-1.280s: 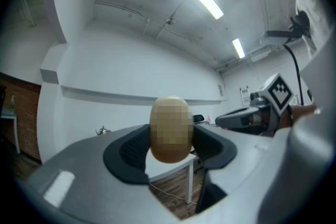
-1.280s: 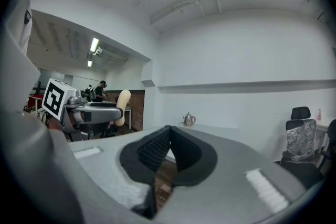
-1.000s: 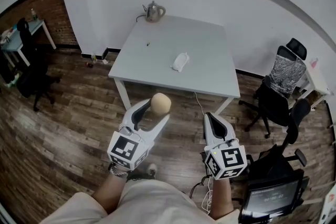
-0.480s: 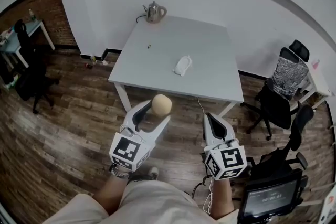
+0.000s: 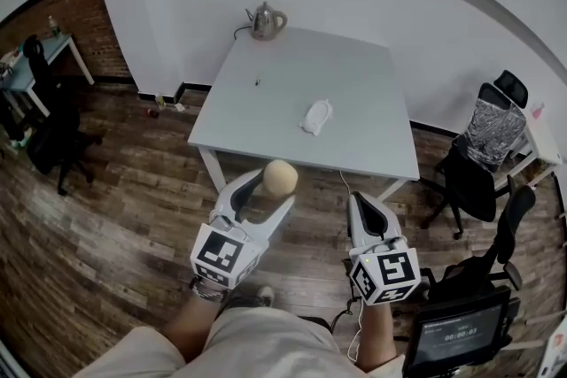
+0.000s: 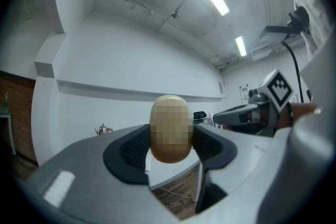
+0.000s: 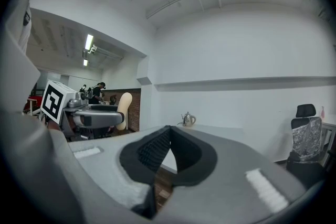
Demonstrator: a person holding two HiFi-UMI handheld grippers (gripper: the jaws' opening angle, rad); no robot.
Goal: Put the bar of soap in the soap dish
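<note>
The bar of soap (image 5: 280, 178) is not on the table (image 5: 354, 66). It stands on end between the jaws of the left hand-held gripper (image 5: 273, 190), long axis upright. That gripper's own view shows the black pads set well apart and pressed on the soap's two sides, so the grip looks firm. The white soap dish (image 5: 316, 115) lies on the table near its middle, a little closer to the near edge. It is ahead of the left hand-held gripper and slightly to its right, and its long axis slants from the near edge toward the far right corner. In the head view the soap sits about level with the table's near edge, so the dish is well apart from it, farther in over the tabletop. The right hand-held gripper (image 5: 366, 203) is beside the left one, short of the near edge. Its jaws are together with nothing in them, and it is about as near the dish as the left. Both point level toward the table with forearms reaching forward. The carry probably calls for a forward reach angled right, then tipping the soap flat along the dish's slant.
</note>
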